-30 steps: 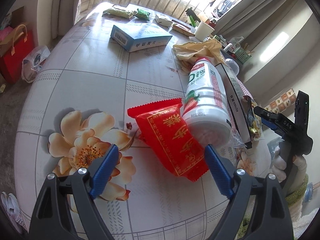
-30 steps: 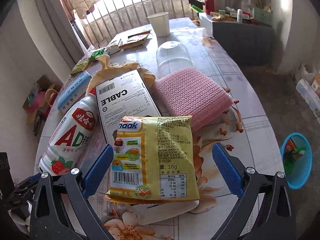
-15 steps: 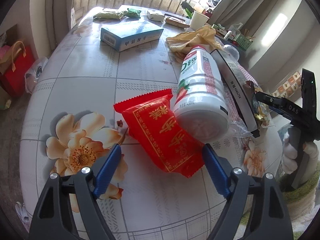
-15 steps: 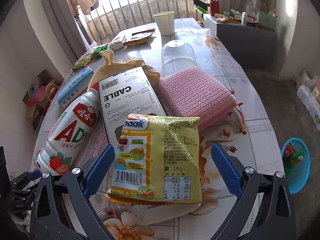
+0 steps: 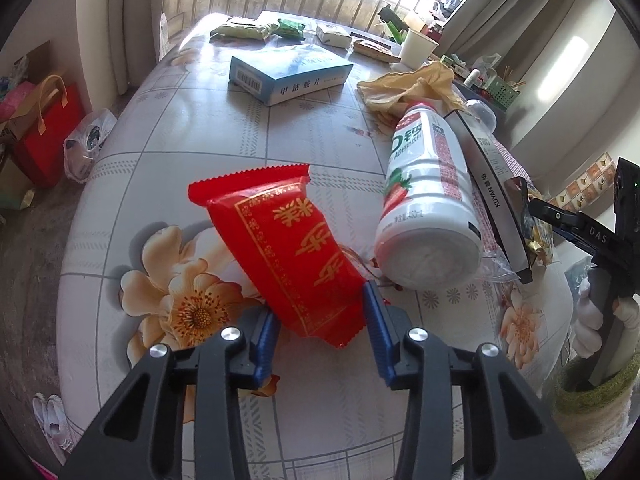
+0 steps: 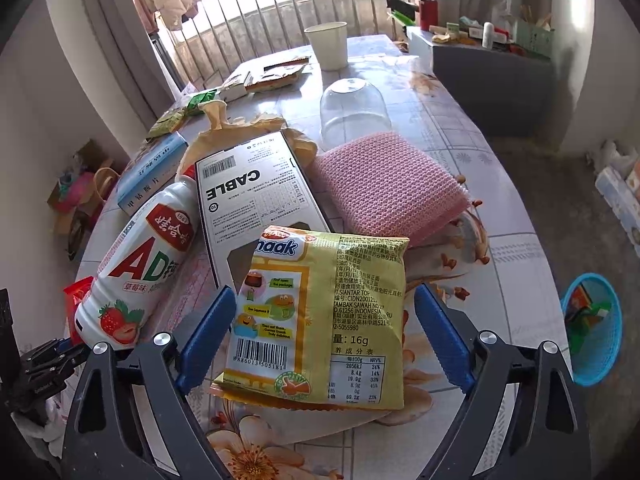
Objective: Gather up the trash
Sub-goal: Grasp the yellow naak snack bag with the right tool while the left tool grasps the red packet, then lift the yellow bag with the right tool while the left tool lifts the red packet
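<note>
A red snack packet lies on the flowered table. My left gripper is closing on its near end, and both blue pads touch the packet's sides. A white strawberry drink bottle lies just right of it. A yellow snack packet rests on the table between the fingers of my right gripper. Those jaws are closing slowly but stand wide, with a gap on each side of the packet. The bottle lies to its left.
A white cable box, pink knitted cloth, clear dome and paper cup lie beyond the yellow packet. A blue box and crumpled brown paper sit farther back. A blue basket stands on the floor at right.
The left jaws have narrowed from wide apart onto the red packet, whose near end now sits between the pads. The right jaws have come in slightly around the yellow packet.
</note>
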A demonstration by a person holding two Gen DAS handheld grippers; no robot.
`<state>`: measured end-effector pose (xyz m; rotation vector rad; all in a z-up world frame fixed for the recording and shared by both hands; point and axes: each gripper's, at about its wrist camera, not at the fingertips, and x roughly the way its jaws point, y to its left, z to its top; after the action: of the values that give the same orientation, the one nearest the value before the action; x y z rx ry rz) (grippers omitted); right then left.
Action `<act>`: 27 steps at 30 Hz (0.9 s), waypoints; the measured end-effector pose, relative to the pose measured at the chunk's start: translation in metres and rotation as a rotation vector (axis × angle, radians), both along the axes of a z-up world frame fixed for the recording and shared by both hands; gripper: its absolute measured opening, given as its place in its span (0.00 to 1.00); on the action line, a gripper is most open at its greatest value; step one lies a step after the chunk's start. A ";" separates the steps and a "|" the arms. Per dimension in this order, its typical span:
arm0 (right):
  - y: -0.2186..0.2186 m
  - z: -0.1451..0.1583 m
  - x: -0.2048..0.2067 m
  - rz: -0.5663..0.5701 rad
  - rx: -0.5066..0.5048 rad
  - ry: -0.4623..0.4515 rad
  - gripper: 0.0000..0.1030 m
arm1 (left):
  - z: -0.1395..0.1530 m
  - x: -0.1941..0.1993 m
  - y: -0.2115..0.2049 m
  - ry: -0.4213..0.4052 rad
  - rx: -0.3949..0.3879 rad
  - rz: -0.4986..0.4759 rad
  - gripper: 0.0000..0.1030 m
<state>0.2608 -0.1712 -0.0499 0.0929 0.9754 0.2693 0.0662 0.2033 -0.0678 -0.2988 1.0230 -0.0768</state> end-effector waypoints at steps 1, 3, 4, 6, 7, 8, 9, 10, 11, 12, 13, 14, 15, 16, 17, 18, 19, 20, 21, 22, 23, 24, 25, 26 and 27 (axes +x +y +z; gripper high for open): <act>-0.001 0.000 0.000 -0.001 0.005 0.001 0.82 | 0.000 -0.002 0.003 -0.002 -0.007 0.005 0.33; -0.001 0.000 0.000 -0.001 0.010 0.001 0.81 | 0.001 -0.005 0.009 -0.008 -0.028 0.008 0.25; -0.002 0.001 0.000 -0.003 0.011 0.001 0.80 | 0.001 -0.006 0.012 -0.008 -0.041 0.011 0.22; -0.003 0.001 0.000 -0.005 0.016 0.001 0.79 | 0.002 -0.007 0.016 -0.012 -0.059 0.018 0.15; -0.003 0.001 0.000 -0.007 0.017 0.001 0.78 | 0.002 -0.008 0.019 -0.013 -0.061 0.023 0.13; -0.003 0.002 0.000 -0.008 0.019 0.002 0.78 | 0.002 -0.007 0.019 -0.015 -0.062 0.029 0.13; -0.004 0.001 0.000 -0.010 0.021 0.003 0.77 | 0.002 -0.007 0.020 -0.017 -0.063 0.034 0.13; -0.004 0.001 0.001 -0.011 0.023 0.005 0.76 | 0.003 -0.007 0.021 -0.019 -0.066 0.039 0.12; -0.003 0.001 0.001 -0.012 0.022 0.006 0.75 | 0.003 -0.007 0.022 -0.022 -0.068 0.043 0.11; -0.003 0.001 0.000 -0.013 0.021 0.007 0.74 | 0.003 -0.007 0.022 -0.024 -0.071 0.046 0.10; -0.004 0.001 0.000 -0.015 0.021 0.006 0.72 | 0.003 -0.007 0.022 -0.026 -0.073 0.048 0.09; -0.004 0.001 -0.001 -0.017 0.023 0.005 0.71 | 0.004 -0.007 0.022 -0.030 -0.075 0.050 0.08; -0.005 0.002 -0.002 -0.020 0.023 0.004 0.68 | 0.004 -0.008 0.022 -0.033 -0.076 0.051 0.08; -0.005 0.002 -0.002 -0.022 0.024 0.004 0.64 | 0.005 -0.008 0.023 -0.038 -0.076 0.052 0.08; -0.006 0.002 -0.002 -0.023 0.026 0.006 0.63 | 0.006 -0.008 0.023 -0.043 -0.076 0.052 0.07; -0.007 0.003 -0.002 -0.025 0.027 0.006 0.61 | 0.007 -0.009 0.023 -0.048 -0.075 0.052 0.06; -0.007 0.003 -0.003 -0.026 0.027 0.005 0.58 | 0.008 -0.009 0.024 -0.051 -0.073 0.056 0.06; -0.008 0.003 -0.003 -0.028 0.027 0.003 0.57 | 0.008 -0.009 0.024 -0.053 -0.073 0.059 0.06; -0.008 0.004 -0.003 -0.030 0.026 0.001 0.56 | 0.009 -0.008 0.025 -0.055 -0.074 0.062 0.06; -0.009 0.004 -0.003 -0.032 0.028 -0.001 0.54 | 0.010 -0.008 0.025 -0.058 -0.075 0.064 0.06; -0.010 0.005 -0.004 -0.033 0.029 -0.004 0.53 | 0.011 -0.009 0.026 -0.062 -0.074 0.066 0.06; -0.010 0.006 -0.004 -0.037 0.030 -0.007 0.52 | 0.012 -0.009 0.026 -0.066 -0.072 0.067 0.06; -0.011 0.007 -0.005 -0.040 0.031 -0.011 0.51 | 0.012 -0.011 0.026 -0.071 -0.071 0.067 0.06; -0.011 0.008 -0.005 -0.041 0.033 -0.014 0.50 | 0.014 -0.012 0.026 -0.075 -0.071 0.068 0.06; -0.012 0.009 -0.005 -0.043 0.035 -0.017 0.49 | 0.015 -0.012 0.026 -0.078 -0.069 0.068 0.06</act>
<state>0.2554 -0.1831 -0.0409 0.1428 0.9506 0.2478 0.0538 0.2292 -0.0532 -0.3904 0.9328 -0.0617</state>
